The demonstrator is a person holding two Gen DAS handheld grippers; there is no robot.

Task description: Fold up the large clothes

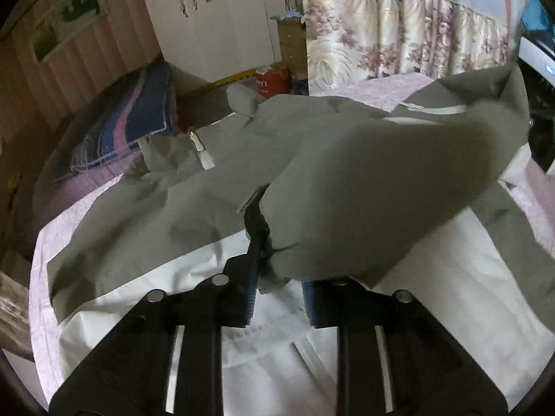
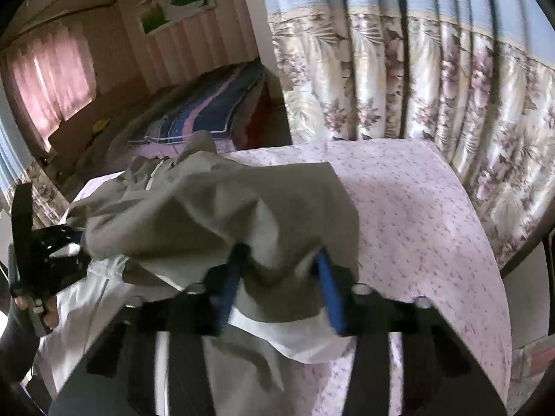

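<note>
A large grey jacket with a white lining [image 1: 347, 173] lies on a bed with a pink flowered sheet [image 2: 416, 208]. My left gripper [image 1: 277, 242] has grey fabric bunched between its blue-padded fingers [image 1: 250, 298] and holds a fold of the jacket up; the fingertips are hidden by cloth. My right gripper [image 2: 281, 253] holds another part of the jacket [image 2: 215, 215] raised above the sheet, its blue fingers [image 2: 329, 287] apart with cloth draped over the tips. The left gripper also shows at the left edge of the right wrist view [image 2: 45, 260].
A striped blue and pink pillow [image 1: 121, 131] lies at the head of the bed. A flowered curtain [image 2: 433, 86] hangs beyond the bed's far side. A white wardrobe [image 1: 215, 24] and a red canister [image 1: 272, 79] stand behind.
</note>
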